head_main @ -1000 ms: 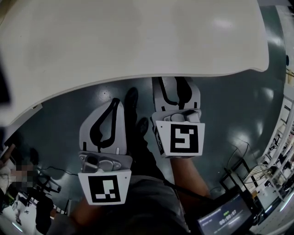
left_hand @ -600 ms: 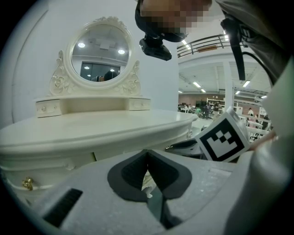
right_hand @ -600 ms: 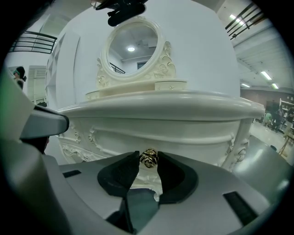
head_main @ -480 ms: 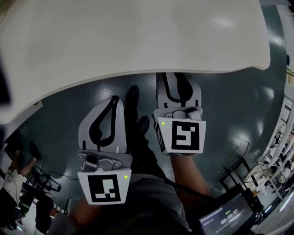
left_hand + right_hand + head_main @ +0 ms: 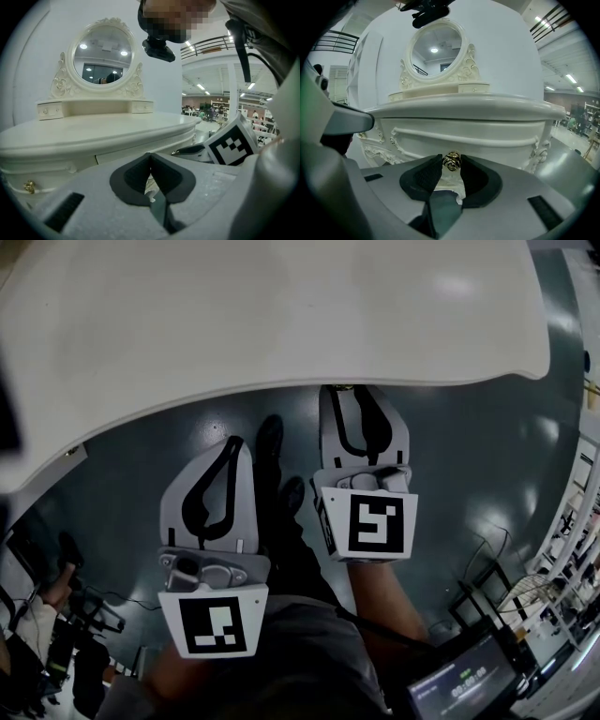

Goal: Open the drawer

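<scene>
On my feed, the left gripper (image 5: 234,452) and right gripper (image 5: 356,405) were pale grey shells lined with black ribbed pads (image 5: 133,180). The left marker cube (image 5: 217,625) was white with black squares. Just ahead of it sat a silvery bracket (image 5: 212,570), and behind it a dark grey top (image 5: 291,652).

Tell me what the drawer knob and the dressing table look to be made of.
Drawer knob: probably metal, brass or gold toned, with bright glints on its ridges and dark recesses.
Dressing table: likely painted wood or moulded board, cream, satin finish; soft light reflections on its top, carved scrollwork at the corners.
</scene>
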Tool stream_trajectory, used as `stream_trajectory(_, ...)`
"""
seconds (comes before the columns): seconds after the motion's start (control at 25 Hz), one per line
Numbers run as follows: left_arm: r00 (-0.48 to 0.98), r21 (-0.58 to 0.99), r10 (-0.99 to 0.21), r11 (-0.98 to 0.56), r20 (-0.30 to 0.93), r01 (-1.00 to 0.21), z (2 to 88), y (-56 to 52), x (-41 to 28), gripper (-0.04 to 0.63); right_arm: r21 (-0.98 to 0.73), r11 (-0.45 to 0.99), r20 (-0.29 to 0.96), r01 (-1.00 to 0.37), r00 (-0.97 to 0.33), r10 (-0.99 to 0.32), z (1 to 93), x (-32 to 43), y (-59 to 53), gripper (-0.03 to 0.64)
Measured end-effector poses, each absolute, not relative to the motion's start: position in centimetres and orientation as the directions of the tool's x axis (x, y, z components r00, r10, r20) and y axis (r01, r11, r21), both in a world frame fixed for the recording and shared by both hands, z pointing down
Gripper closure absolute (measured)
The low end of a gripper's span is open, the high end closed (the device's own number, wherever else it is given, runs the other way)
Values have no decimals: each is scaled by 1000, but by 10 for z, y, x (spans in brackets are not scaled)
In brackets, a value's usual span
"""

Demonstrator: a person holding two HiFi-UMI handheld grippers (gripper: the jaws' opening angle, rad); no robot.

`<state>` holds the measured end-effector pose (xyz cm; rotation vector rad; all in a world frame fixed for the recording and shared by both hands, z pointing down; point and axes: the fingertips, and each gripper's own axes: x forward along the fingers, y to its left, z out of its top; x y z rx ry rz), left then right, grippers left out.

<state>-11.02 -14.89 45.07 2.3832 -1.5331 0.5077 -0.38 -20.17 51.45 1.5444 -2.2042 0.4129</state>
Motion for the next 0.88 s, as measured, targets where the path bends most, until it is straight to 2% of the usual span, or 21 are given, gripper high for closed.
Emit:
stream_trajectory(0.72, 395, 30, -823, -420, 409, -907, 444, -138, -90, 580, -7, 312, 528, -950, -269, -805, 521, 12, -177, 491)
stream_trajectory(0.88, 392, 27, -825, -419, 407, -908, 441, -137, -89, 580, -7, 341, 513, -940, -296, -806, 521, 9, -173, 491)
